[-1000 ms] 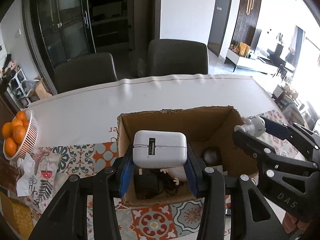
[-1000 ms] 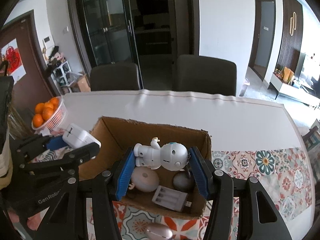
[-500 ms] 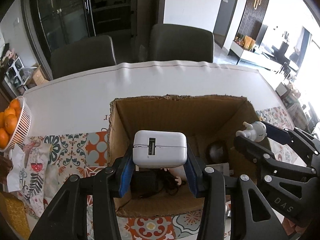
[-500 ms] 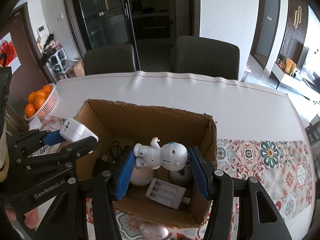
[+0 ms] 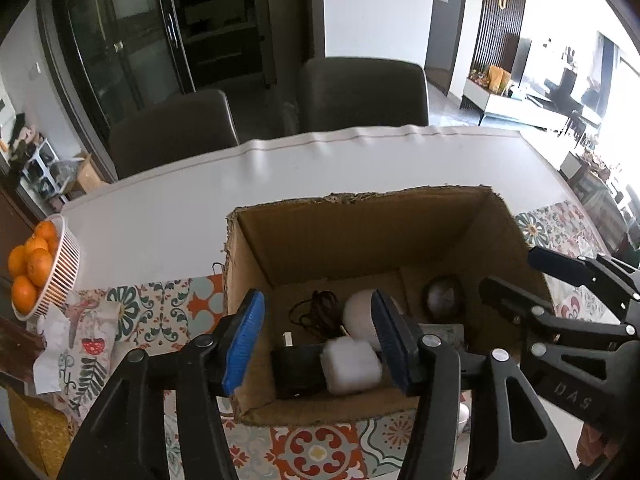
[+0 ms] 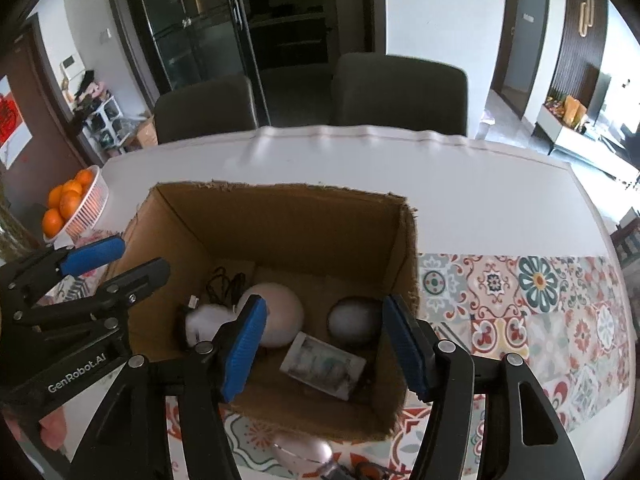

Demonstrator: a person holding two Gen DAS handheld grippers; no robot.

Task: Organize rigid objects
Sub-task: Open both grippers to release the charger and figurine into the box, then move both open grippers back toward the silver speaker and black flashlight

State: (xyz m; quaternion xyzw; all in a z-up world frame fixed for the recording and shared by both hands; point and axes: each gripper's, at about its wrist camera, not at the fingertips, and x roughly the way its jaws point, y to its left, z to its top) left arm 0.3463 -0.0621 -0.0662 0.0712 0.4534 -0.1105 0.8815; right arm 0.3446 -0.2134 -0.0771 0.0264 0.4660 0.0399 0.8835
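Two dark chairs (image 5: 360,92) stand behind my white table (image 5: 280,176), whose near part wears a patterned cloth (image 6: 540,300). Bare tabletop lies open beyond the box (image 5: 360,232); its cardboard walls hem both my grippers. My left gripper (image 5: 318,338) and right gripper (image 6: 324,344) hang over it, jaws opening, nothing pressed between them. A white charger (image 5: 352,366) lies blurred inside, beside a black adapter (image 5: 296,368), pale dome (image 6: 280,316) and grey ball (image 6: 352,320). Oranges (image 5: 30,264) sit far left.
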